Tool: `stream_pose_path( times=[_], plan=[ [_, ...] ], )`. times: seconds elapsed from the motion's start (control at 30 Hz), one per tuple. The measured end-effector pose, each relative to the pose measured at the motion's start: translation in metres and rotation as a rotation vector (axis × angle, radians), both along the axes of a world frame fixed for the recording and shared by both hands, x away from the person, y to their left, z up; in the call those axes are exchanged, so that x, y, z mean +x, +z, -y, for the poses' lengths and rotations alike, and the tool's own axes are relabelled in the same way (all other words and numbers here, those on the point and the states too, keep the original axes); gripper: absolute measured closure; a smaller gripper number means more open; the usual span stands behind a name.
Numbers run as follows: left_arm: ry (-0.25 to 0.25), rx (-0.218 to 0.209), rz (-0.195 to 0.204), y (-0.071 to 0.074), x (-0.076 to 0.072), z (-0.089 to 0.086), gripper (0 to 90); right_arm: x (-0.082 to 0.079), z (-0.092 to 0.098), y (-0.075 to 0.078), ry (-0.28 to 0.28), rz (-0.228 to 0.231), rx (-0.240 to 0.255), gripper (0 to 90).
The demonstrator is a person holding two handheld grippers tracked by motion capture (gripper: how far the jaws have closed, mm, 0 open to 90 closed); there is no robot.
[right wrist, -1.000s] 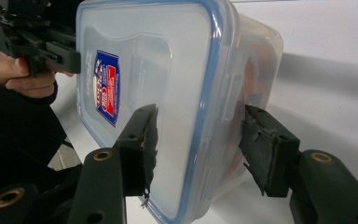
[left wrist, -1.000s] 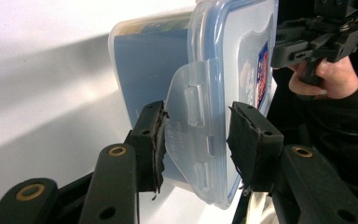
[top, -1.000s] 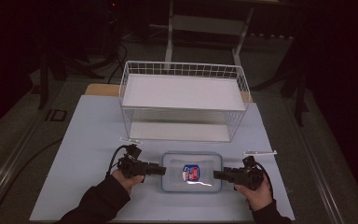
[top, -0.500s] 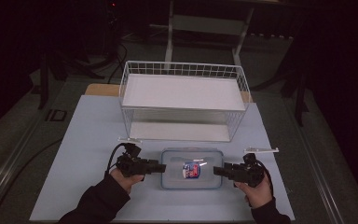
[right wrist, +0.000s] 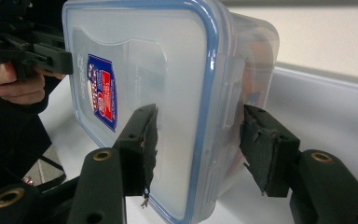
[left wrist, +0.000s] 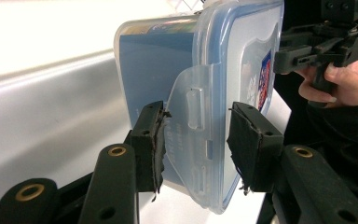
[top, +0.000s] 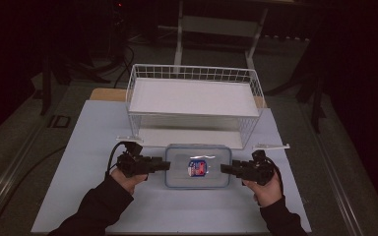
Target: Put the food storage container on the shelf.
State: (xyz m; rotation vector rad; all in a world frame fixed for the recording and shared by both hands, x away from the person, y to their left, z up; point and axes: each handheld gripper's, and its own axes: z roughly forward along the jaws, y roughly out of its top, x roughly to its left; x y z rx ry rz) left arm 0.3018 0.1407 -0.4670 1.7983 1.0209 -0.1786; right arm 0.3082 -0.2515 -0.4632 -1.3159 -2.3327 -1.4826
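A: Our left gripper [top: 163, 165] is clamped over the box's [top: 197, 166] near end, one pad above the lid and one below, part-open jaws pinching its latch flap [left wrist: 193, 130]. Our right gripper [top: 225, 168] grips the opposite end the same way.

B: So the box hangs between us, just in front of the wire basket [top: 195, 104], above the white mat [top: 98, 128].

A: I'd judge the pads have only a thin bite on the rim.

B: Then we lift both ends together and level, or it twists out of one grip.

A: And we raise it high enough to clear the basket's front rim before carrying it forward, without squeezing the latch open.
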Motion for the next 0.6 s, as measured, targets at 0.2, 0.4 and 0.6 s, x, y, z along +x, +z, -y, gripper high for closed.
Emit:
stream_pose_path(
  times=[0.2,0.4,0.6],
  plan=[
    [0.022,-0.005,0.007,-0.001,0.008,-0.004,56.3,0.013,-0.006,0.000,0.003,0.010,-0.002,47.1],
    [0.031,-0.001,0.010,-0.004,0.018,-0.005,56.1,0.024,-0.008,-0.002,-0.003,0.018,0.000,47.1],
    [0.051,-0.009,0.024,-0.006,0.030,-0.006,55.9,0.036,-0.011,-0.003,-0.020,0.025,0.009,47.1]
  ],
)
